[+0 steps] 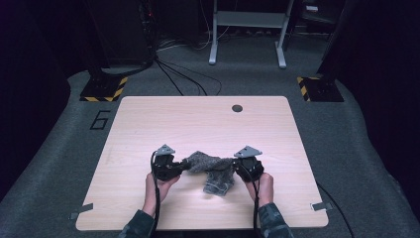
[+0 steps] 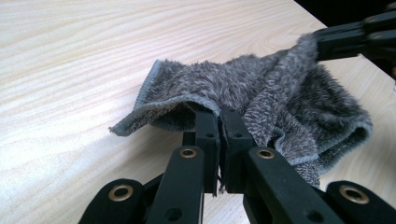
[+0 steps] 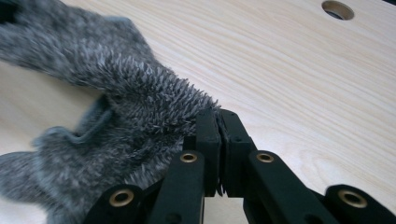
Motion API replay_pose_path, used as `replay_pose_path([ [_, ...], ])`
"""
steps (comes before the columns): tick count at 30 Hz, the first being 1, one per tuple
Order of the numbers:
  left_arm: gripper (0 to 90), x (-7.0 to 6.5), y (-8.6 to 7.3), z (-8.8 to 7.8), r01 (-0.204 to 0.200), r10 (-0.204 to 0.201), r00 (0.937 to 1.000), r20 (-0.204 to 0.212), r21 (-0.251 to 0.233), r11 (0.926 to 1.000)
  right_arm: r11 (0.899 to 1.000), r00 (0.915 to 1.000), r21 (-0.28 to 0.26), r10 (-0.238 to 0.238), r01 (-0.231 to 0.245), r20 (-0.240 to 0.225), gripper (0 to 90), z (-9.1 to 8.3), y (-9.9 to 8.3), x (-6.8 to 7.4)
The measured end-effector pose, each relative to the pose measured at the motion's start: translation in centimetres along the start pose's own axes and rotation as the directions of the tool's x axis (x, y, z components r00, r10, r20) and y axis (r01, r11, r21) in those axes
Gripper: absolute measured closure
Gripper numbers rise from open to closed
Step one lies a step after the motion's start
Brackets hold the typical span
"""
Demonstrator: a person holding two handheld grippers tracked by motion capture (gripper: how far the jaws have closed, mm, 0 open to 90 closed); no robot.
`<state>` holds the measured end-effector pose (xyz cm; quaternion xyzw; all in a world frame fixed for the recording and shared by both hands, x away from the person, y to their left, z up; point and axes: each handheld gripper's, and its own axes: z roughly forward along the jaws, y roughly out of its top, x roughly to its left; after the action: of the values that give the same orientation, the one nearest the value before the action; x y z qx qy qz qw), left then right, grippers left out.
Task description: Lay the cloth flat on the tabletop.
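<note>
Now | left tongs (image 2: pixel 219 116) clamp grey cloth (image 2: pixel 261 93) | right tongs (image 3: pixel 218 119) clamp its other end

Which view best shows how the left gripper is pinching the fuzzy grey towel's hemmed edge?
The left gripper view: the left gripper has its jaws shut on the fuzzy grey towel at its hem. The high view shows the towel slung between both grippers, the pinch hidden. The right gripper view shows the right gripper clamped on the towel's pile.

Light wood-grain bench (image 1: pixel 198 124) with round cable hole (image 1: pixel 237 108) near far edge. Grey carpet floor (image 1: pixel 346 148), painted "6" (image 1: pixel 100 119), white metal frame legs (image 1: pixel 247 29), black cables (image 1: pixel 183 77).
</note>
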<state>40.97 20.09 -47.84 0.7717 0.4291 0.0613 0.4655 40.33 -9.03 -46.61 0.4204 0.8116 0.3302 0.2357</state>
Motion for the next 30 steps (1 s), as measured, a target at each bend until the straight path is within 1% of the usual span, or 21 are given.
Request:
replay_pose_path([
  [1,87.5,-0.1,0.0,-0.1,0.001,-0.001,1.0,-0.002,0.0,1.0,1.0,1.0,0.012,0.005,-0.005,-0.004,87.8,0.7,0.0,-0.2],
  [4,87.4,-0.1,0.0,-0.4,0.001,-0.001,1.0,-0.003,-0.009,1.0,1.0,0.9997,0.014,0.022,-0.022,-0.01,86.2,0.8,0.0,-0.4],
  [6,87.1,-0.1,0.0,-0.8,0.003,-0.003,1.0,-0.006,-0.01,0.9999,0.999,0.9988,0.001,0.048,-0.048,-0.009,79.0,-0.2,0.0,-0.3],
  [8,85.5,0.1,-0.1,-1.1,0.01,-0.01,0.9999,-0.003,-0.012,0.9999,0.997,0.9971,-0.017,0.071,-0.072,-0.026,69.4,-1.1,0.1,-0.4],
  [9,80.7,0.1,-0.1,-1.1,0.016,-0.016,0.9999,-0.005,-0.008,0.9998,0.996,0.9951,-0.029,0.084,-0.085,-0.052,65.2,-1.7,0.0,-0.5],
  [10,70.1,0.1,-0.2,-1.2,0.02,-0.02,0.9998,-0.005,0.0,0.9998,0.993,0.9907,-0.037,0.106,-0.11,-0.084,52.1,-2.4,-0.4,-0.6],
  [11,63.3,0.1,-0.2,-1.2,0.02,-0.02,0.9998,-0.005,0.0,0.9998,0.991,0.9879,-0.032,0.127,-0.13,-0.089,51.1,-2.7,-0.6,-0.4],
  [12,63.3,0.0,-0.2,-1.2,0.024,-0.024,0.9997,-0.009,0.003,0.9997,0.991,0.9879,-0.032,0.127,-0.13,-0.089,51.1,-2.7,-0.6,-0.4],
  [13,57.1,-0.1,-0.3,-1.3,0.017,-0.017,0.9998,-0.001,0.01,0.9998,0.99,0.9851,-0.026,0.138,-0.142,-0.103,48.9,-2.9,-1.0,-0.3],
  [14,54.5,-0.2,-0.4,-1.4,0.015,-0.015,0.9999,0.008,0.013,0.9998,0.988,0.9813,-0.015,0.154,-0.157,-0.116,43.2,-3.1,-1.4,0.0],
  [15,44.3,-0.6,-0.5,-1.5,-0.002,0.002,0.9998,-0.021,0.02,0.9998,0.987,0.9802,-0.005,0.16,-0.162,-0.117,41.9,-3.3,-1.9,0.4],
  [16,41.0,-0.6,-0.5,-1.5,-0.002,0.002,0.9998,-0.021,0.02,0.9998,0.987,0.9802,-0.005,0.16,-0.162,-0.117,41.9,-3.3,-1.9,0.4],
  [17,41.0,-0.8,-0.6,-1.7,-0.015,0.015,0.9998,-0.013,0.019,0.9997,0.987,0.98,0.0,0.16,-0.161,-0.118,40.4,-3.4,-2.3,0.6],
  [19,32.6,-1.1,-0.8,-1.9,-0.022,0.022,0.9997,-0.014,0.016,0.9996,0.98,0.9731,-0.012,0.196,-0.199,-0.12,38.9,-3.7,-3.2,1.1],
  [22,30.6,-1.6,-1.1,-1.8,-0.029,0.029,0.9995,0.009,0.022,0.9993,0.978,0.9715,-0.008,0.205,-0.207,-0.119,38.6,-3.7,-3.5,1.5],
  [23,29.7,-2.0,-1.2,-1.5,-0.041,0.041,0.9991,0.013,0.033,0.9986,0.976,0.9691,-0.005,0.215,-0.217,-0.122,38.6,-3.6,-3.6,1.7],
  [24,29.7,-2.2,-1.3,-1.3,-0.056,0.056,0.9984,0.009,0.038,0.9977,0.977,0.9688,-0.001,0.213,-0.215,-0.126,39.3,-3.5,-3.6,1.9],
  [26,30.1,-2.8,-1.4,-0.7,-0.082,0.081,0.9965,0.022,0.061,0.9948,0.977,0.9696,0.009,0.211,-0.211,-0.124,40.6,-3.2,-3.7,2.3],
  [27,30.1,-3.1,-1.5,-0.4,-0.102,0.1,0.9946,0.027,0.072,0.9922,0.977,0.9696,0.009,0.211,-0.211,-0.124,40.6,-3.2,-3.7,2.3],
  [28,31.1,-3.4,-1.7,-0.1,-0.136,0.135,0.9907,0.02,0.088,0.9868,0.978,0.9711,0.015,0.207,-0.206,-0.119,40.8,-3.1,-3.7,2.4],
  [30,32.2,-3.9,-1.9,0.5,-0.164,0.165,0.9862,-0.002,0.104,0.981,0.981,0.9739,0.024,0.196,-0.195,-0.115,41.1,-2.9,-3.7,2.5],
])
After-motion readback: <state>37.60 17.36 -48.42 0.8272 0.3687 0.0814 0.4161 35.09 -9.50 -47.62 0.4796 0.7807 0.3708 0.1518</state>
